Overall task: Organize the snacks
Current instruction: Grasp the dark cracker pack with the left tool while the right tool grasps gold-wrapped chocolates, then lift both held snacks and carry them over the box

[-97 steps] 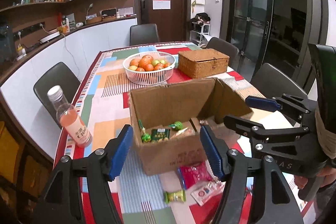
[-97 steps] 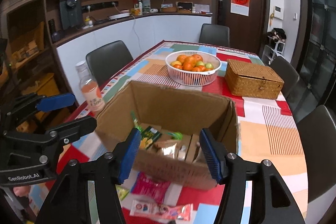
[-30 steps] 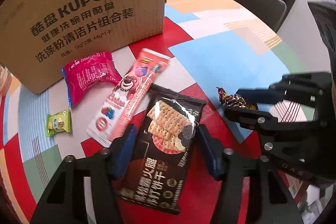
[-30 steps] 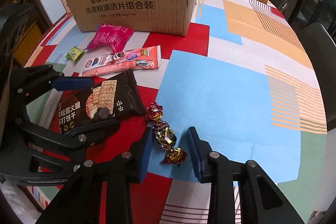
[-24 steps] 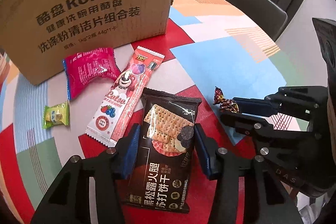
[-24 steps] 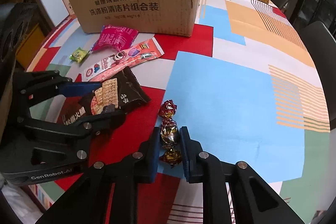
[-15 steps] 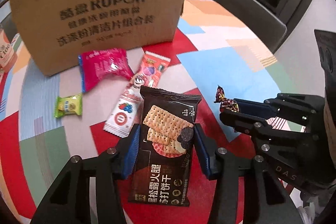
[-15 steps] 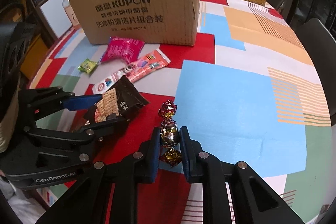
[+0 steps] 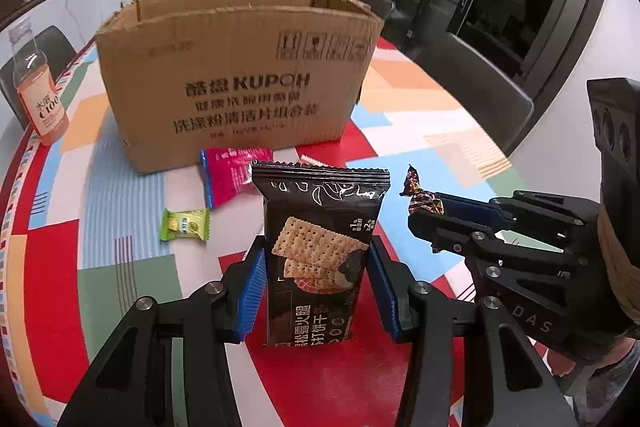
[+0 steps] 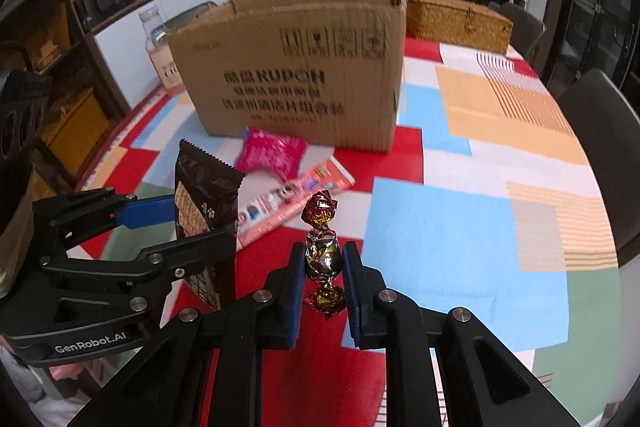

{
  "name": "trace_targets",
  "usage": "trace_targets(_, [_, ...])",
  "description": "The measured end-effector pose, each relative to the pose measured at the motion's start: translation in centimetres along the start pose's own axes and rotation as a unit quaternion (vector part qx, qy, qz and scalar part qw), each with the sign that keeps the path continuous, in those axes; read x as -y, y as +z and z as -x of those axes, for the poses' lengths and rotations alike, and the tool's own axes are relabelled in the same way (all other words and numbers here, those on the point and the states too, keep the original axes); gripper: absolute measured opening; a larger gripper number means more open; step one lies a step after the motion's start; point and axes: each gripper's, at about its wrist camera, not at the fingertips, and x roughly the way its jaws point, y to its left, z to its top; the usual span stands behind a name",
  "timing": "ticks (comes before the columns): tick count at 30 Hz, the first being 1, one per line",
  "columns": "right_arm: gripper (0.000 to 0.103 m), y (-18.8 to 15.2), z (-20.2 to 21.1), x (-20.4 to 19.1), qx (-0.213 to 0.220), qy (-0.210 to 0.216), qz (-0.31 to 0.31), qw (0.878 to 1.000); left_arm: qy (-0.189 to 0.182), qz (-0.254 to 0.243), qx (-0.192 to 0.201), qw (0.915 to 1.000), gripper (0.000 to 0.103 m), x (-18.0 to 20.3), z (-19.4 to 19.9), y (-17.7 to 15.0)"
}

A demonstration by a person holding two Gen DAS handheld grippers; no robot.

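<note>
My left gripper (image 9: 316, 283) is shut on a black cracker packet (image 9: 320, 247) and holds it upright above the table; it also shows in the right wrist view (image 10: 204, 211). My right gripper (image 10: 322, 267) is shut on a strand of foil-wrapped candies (image 10: 322, 247), also lifted; the candies show in the left wrist view (image 9: 420, 195). The open cardboard box (image 9: 240, 83) stands behind them on the table. A pink packet (image 9: 232, 175), a small green candy (image 9: 185, 225) and a long pink wrapper (image 10: 292, 199) lie in front of the box.
A bottle of orange drink (image 9: 38, 95) stands left of the box. A wicker basket (image 10: 456, 23) sits behind the box on the right. The patterned tablecloth (image 10: 460, 227) covers the table. Dark chairs (image 9: 472, 75) ring the table.
Both grippers closed on their items and lifted them off the table: left with the cracker packet, right with the candies. Both views now tilt up toward the box.
</note>
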Motion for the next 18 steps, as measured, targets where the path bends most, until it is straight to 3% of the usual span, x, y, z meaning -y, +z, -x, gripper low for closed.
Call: trace_targets(18, [0.019, 4.2, 2.9, -0.9, 0.078, 0.005, 0.004, 0.997, 0.025, -0.008, 0.096, 0.9951, 0.048, -0.9, 5.4, 3.7])
